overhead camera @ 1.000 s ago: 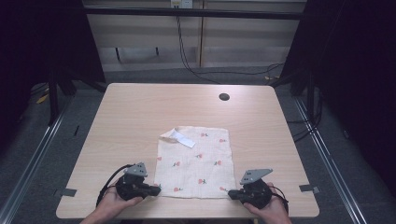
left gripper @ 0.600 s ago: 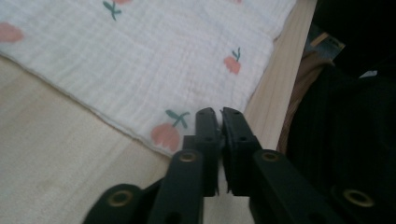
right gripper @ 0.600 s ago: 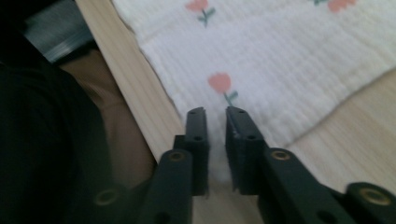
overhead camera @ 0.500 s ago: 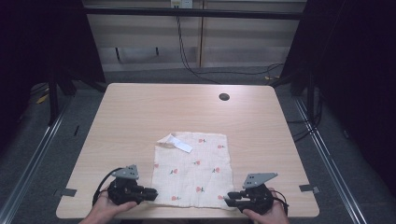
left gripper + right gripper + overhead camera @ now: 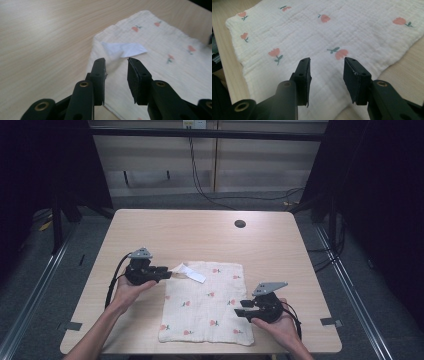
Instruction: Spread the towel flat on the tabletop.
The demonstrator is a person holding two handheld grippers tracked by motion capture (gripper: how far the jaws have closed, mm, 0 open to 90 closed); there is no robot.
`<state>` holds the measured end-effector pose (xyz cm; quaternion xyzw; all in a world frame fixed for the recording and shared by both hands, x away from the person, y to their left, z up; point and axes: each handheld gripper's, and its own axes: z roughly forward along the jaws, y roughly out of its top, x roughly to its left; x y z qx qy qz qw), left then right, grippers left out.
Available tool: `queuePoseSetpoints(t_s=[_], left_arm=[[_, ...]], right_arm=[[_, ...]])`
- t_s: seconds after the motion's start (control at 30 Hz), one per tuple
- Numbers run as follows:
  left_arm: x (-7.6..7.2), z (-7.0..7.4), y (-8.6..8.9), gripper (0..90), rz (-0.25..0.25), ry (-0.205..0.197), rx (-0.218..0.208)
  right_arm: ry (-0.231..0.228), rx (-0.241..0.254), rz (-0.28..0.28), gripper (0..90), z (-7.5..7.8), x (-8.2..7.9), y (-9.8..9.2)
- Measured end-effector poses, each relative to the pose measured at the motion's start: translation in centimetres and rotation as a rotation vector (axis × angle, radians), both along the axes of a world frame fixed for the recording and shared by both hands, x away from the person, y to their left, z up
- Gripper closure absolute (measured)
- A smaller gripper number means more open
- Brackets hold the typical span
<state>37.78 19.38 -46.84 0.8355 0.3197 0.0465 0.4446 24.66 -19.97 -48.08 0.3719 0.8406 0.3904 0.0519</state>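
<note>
- Standing apart with nothing between its pads, the left tool (image 5: 161, 272) has just been opening; in the left gripper view its jaws gape moderately above the near corner of the cloth (image 5: 160, 57), gripping nothing.
- Left tool points level across the counter (image 5: 200, 230) toward the cloth's far left corner, held by the person's left hand (image 5: 131, 289); a black cable loops from it toward the counter's near edge.
- Right tool (image 5: 244, 307) has likewise just been opening; in the right gripper view its jaws stand well apart over the cloth (image 5: 352, 27), with bare fabric showing in the gap and no fabric pinched.
- Right tool sits at the cloth's right edge in the high view, held by the right hand (image 5: 277, 325), its grey three-cornered plate uppermost.
- Cloth (image 5: 207, 302): cream, square, printed with small red flowers on green stems. It lies spread flat on the near half of the counter, between the two tools, slightly skewed to the counter's edges.
- White tag (image 5: 192, 273) lies on the cloth's far left corner, just beyond the left tool's tips; in the left gripper view it (image 5: 125, 49) rests flat and slightly creased on the fabric.
- Counter: pale wood grain, with a dark round hole (image 5: 240, 224) near its far edge, well apart from the cloth.
- Surroundings: dark floor and cables beyond the far edge of the counter.
</note>
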Motion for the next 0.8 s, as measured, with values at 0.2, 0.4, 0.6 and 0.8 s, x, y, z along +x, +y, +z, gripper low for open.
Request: queuePoseSetpoints(t_s=[0.2,0.4,0.6,0.8], left_arm=[[1.2,-1.7,-1.7,60.8,-0.008,-0.012,0.079],[2.4,-2.3,-2.0,66.0,0.023,-0.004,0.095],[3.3,-2.6,-1.8,86.5,0.068,-0.002,0.117],[4.3,-2.7,-0.5,82.9,0.143,0.041,0.044]], right_arm=[[0.009,-0.009,-0.004,57.0,-0.6,0.3,-0.2],[0.011,-0.032,-0.037,56.4,-0.9,0.4,-0.1],[0.016,-0.046,-0.031,57.6,-1.3,0.6,0.1],[0.016,-0.064,-0.03,57.9,-1.4,0.5,0.2]])
